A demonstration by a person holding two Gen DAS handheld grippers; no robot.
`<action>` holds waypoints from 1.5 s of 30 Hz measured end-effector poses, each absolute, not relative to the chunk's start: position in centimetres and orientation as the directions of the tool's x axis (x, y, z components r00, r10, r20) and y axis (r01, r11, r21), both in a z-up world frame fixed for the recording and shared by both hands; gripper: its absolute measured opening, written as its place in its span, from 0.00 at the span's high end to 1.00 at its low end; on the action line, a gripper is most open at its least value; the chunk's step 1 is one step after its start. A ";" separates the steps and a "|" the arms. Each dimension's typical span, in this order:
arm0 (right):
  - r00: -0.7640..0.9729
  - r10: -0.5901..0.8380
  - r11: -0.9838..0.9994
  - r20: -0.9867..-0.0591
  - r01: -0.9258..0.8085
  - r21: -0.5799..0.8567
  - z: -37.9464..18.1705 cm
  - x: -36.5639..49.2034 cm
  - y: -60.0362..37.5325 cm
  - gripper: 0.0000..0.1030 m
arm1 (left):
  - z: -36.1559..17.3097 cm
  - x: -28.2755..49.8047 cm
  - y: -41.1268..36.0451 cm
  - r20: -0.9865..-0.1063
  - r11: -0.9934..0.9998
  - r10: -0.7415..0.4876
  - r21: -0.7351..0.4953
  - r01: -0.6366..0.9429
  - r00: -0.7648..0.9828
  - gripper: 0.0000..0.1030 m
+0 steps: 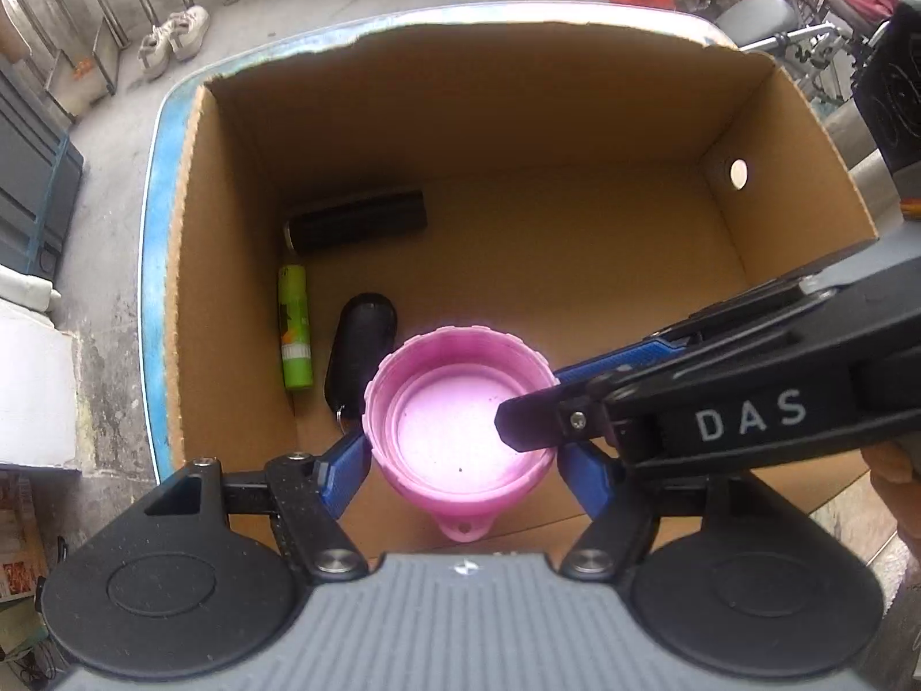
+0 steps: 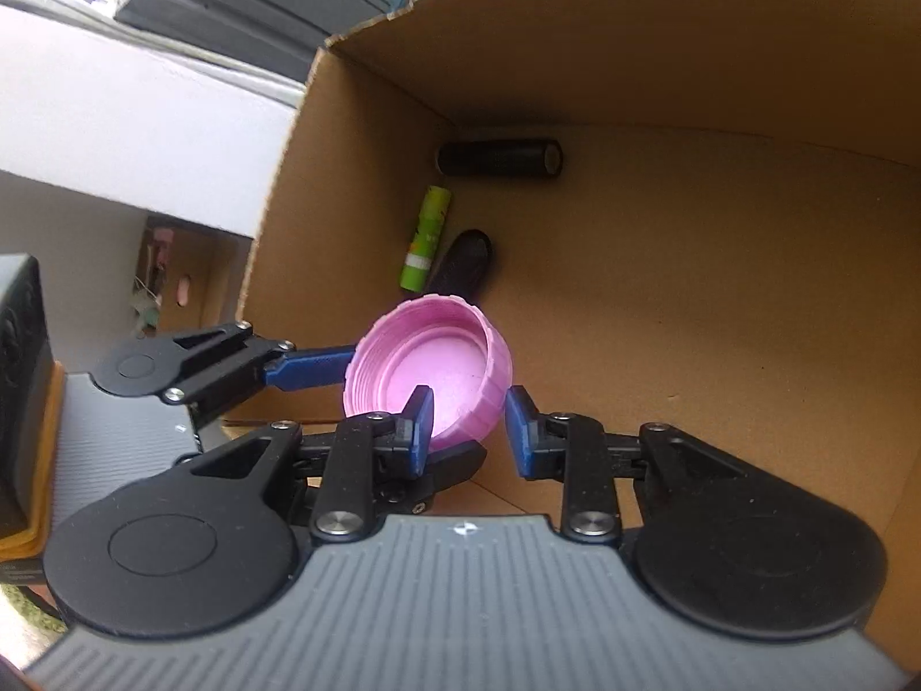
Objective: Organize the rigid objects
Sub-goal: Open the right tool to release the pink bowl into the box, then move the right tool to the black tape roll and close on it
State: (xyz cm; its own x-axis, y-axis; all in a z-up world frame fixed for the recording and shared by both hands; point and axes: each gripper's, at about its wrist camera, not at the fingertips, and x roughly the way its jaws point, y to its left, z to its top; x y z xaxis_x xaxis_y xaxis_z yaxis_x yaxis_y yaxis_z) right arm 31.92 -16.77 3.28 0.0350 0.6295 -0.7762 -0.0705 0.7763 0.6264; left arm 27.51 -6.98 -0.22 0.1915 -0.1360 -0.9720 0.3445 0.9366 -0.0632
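A pink ribbed cap (image 1: 460, 420) is held open side up over the front of the cardboard box (image 1: 489, 109). My left gripper (image 1: 463, 460) is shut on the pink cap, blue pads on both sides. My right gripper (image 2: 469, 420) straddles the cap's (image 2: 429, 371) rim, one finger (image 2: 419, 420) inside the cap and one outside; its jaws stand apart. It shows in the left wrist view (image 1: 526, 429) reaching in from the right. On the box floor lie a black cylinder (image 1: 357, 221), a green tube (image 1: 295, 334) and a black key fob (image 1: 360, 357).
The box (image 2: 691, 86) sits on a blue-rimmed surface (image 1: 152, 242). Railings, white shoes (image 1: 172, 37) and a wheelchair lie beyond. A white ledge (image 2: 115, 126) is left of the box in the right wrist view. The right half of the box floor (image 1: 575, 265) is bare.
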 end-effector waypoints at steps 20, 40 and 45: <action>0.335 0.684 0.706 -0.648 -0.083 0.703 10.1 26.8 -23.0 0.58 | 6.2 23.7 -4.0 -0.890 0.945 -0.263 -0.161 0.284 0.372 0.22; 0.643 0.575 0.633 -0.506 0.042 0.773 7.1 2.4 -28.2 0.50 | 6.5 6.8 -1.1 -0.727 0.922 -0.376 -0.229 0.313 0.575 0.13; 0.617 0.516 0.714 -0.594 0.073 0.697 4.2 1.7 -26.1 0.50 | 2.8 5.0 -3.2 -0.747 0.938 -0.312 -0.145 0.314 0.586 0.13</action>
State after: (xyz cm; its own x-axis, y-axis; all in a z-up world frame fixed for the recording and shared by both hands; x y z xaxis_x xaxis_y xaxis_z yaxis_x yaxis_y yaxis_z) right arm 1.74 -26.06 4.21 0.6172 0.5162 -0.5938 0.0732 0.7137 0.6966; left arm 4.98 -3.24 2.77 0.5865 -0.3120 -0.7475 0.3140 0.9382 -0.1452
